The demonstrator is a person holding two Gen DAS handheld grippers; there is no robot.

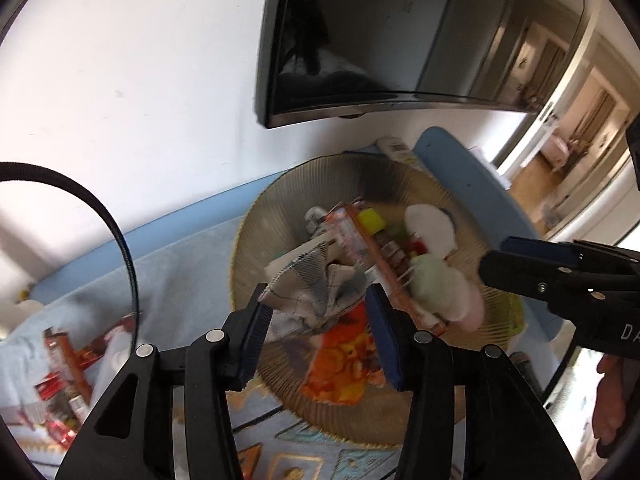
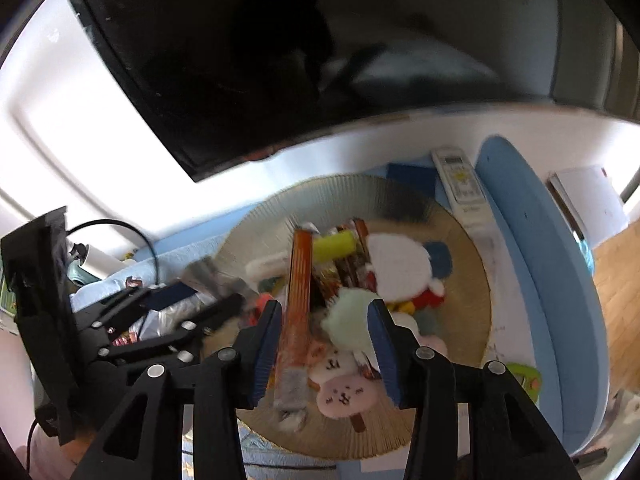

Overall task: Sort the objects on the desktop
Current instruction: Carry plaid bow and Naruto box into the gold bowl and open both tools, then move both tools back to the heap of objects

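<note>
A: Both pairs of fingers stand spread and empty: the left fingers (image 1: 318, 336) frame a crumpled checked cloth (image 1: 308, 288), the right fingers (image 2: 326, 354) hang over a green plush (image 2: 352, 318).

B: Where is everything?

A: Heaped in a round ribbed tray (image 2: 460, 344) near the surface's back edge. A long orange packet (image 2: 298, 300) runs away from the right fingers, lengthwise between them; the right hand looks nearer it.

Tan ribbed round tray (image 1: 256, 248), grey-and-white plaid cloth (image 1: 316, 292), orange snack packet (image 1: 340, 364), pale green plush (image 2: 352, 316), pink bunny-face plush (image 2: 344, 392), yellow block (image 2: 334, 246), light blue tabletop (image 1: 180, 268), black monitor (image 1: 400, 40)
</note>
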